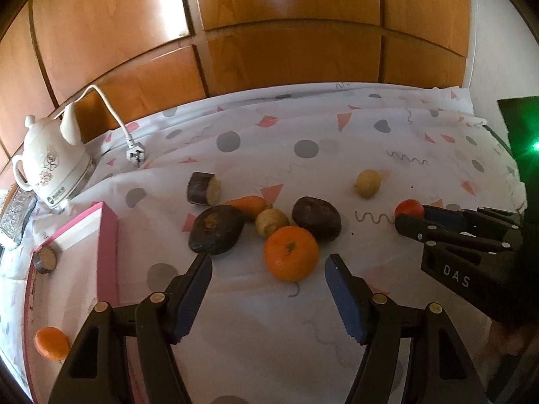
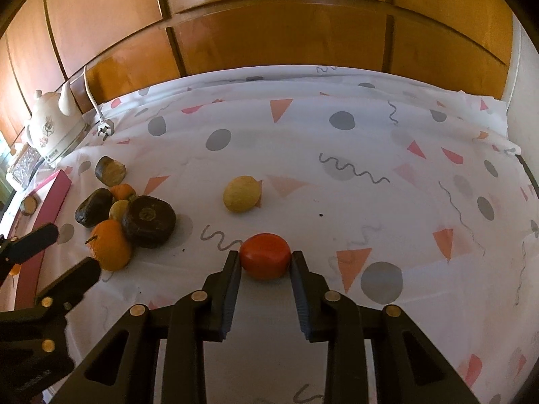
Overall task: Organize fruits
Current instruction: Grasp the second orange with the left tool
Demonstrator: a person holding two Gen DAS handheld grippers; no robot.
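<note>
Pick-up step: tomato [image 2: 265,256], on the cloth [image 2: 337,155], is flanked by the right gripper [image 2: 265,262], seemingly clamped; left gripper [image 1: 268,269] is held apart before the orange [image 1: 291,253]; lifting judged next.

A cluster of produce [image 1: 256,225] is set mid-counter [image 2: 337,168], with a mandarin [image 1: 291,253] at its near edge. A lemon [image 2: 242,198] is placed apart, right of the cluster. A tomato [image 2: 265,255] is found nearer, between the right gripper [image 2: 266,259] fingers. A tray [image 1: 107,242] is seen left of the cluster, a kettle [image 1: 50,165] behind it.
</note>
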